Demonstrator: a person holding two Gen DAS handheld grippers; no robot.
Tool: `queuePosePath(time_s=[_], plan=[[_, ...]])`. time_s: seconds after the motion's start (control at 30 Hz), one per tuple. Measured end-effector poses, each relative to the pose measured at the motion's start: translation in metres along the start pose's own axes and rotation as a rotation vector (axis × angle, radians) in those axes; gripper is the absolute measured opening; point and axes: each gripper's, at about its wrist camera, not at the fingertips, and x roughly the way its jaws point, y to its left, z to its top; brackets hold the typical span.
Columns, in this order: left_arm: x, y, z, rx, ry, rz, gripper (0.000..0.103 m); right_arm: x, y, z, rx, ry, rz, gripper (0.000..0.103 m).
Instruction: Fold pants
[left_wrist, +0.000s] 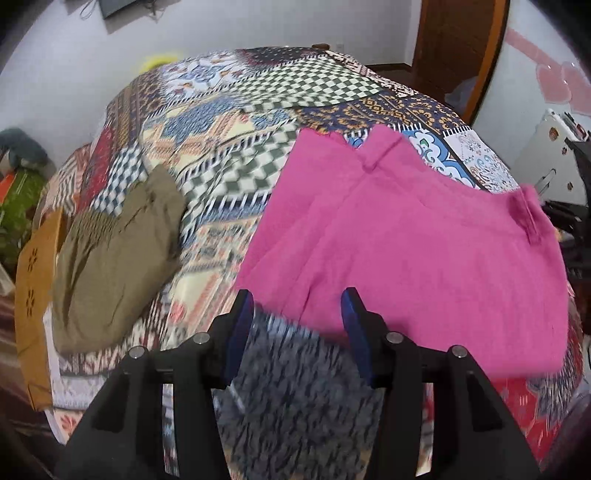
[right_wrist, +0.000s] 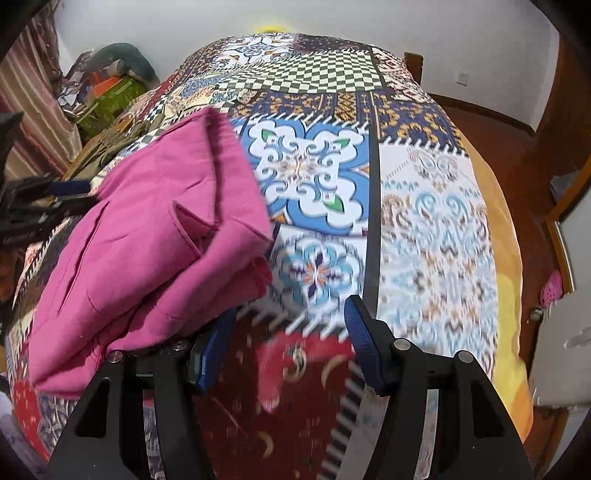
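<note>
Pink cotton-like pants (left_wrist: 406, 240), bright magenta with a seamed waistband and belt loops, lie on the patchwork-printed bedspread (left_wrist: 229, 122), toward its right half as the left wrist camera sees it. In the right wrist view the same pink pants (right_wrist: 147, 236) look already doubled over, with stacked layers and a thick folded edge near the camera, so in my judgement at least one fold is done and the step in hand is a release or a reposition between folds.

The left gripper (left_wrist: 299, 314) hovers with its blue-padded jaws spread wide and nothing between them; only the bedspread shows through the gap, at the near edge of the garment. The right gripper (right_wrist: 288, 332) is likewise spread wide and empty, though its left finger sits right at the pants' hem, perhaps just under the cloth; motion blur makes contact hard to confirm.

An olive-green folded garment (left_wrist: 114, 254) rests well apart to the left, beside a mustard-yellow patterned cloth (left_wrist: 37, 295) at the bed's edge, probably items already finished.

The next move likely calls for both grippers to close on opposite corners of one end of the pink stack, pinching all layers together, then carrying that end over evenly so the layers do not slip apart.
</note>
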Motion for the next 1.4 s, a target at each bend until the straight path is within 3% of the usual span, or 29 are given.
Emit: queuePosePath(time_s=[0.07,0.27,0.43,0.57,0.87,0.97,1.07,1.4], plan=[[0.004,0.005,-0.021,-0.005,0.070,0.045,0.050,0.002,0.000,0.004,-0.006,-0.003,0.004,0.057],[-0.020,0.034,-0.040,-0.137,0.002,0.009,0.049,0.002,-0.001,0.004,-0.004,0.000,-0.005,0.057],[-0.029,0.032,-0.011,-0.096,-0.057,0.048,0.049,-0.012,-0.002,-0.001,0.013,-0.005,-0.012,0.057],[-0.015,0.033,0.021,-0.060,-0.072,0.075,0.049,-0.028,0.000,-0.007,0.013,-0.016,-0.027,0.057],[0.052,0.043,0.064,-0.014,0.038,0.093,0.049,-0.041,0.008,-0.023,0.016,0.005,-0.010,0.057],[0.068,0.040,0.056,0.014,0.085,0.072,0.049,-0.035,0.014,-0.025,0.018,0.024,0.023,0.057],[0.068,0.028,0.045,0.086,0.072,0.124,0.049,-0.023,0.022,-0.028,-0.002,0.053,0.040,0.057],[0.041,0.027,0.007,0.063,0.073,0.081,0.049,-0.001,0.018,-0.003,-0.017,0.042,0.034,0.057]])
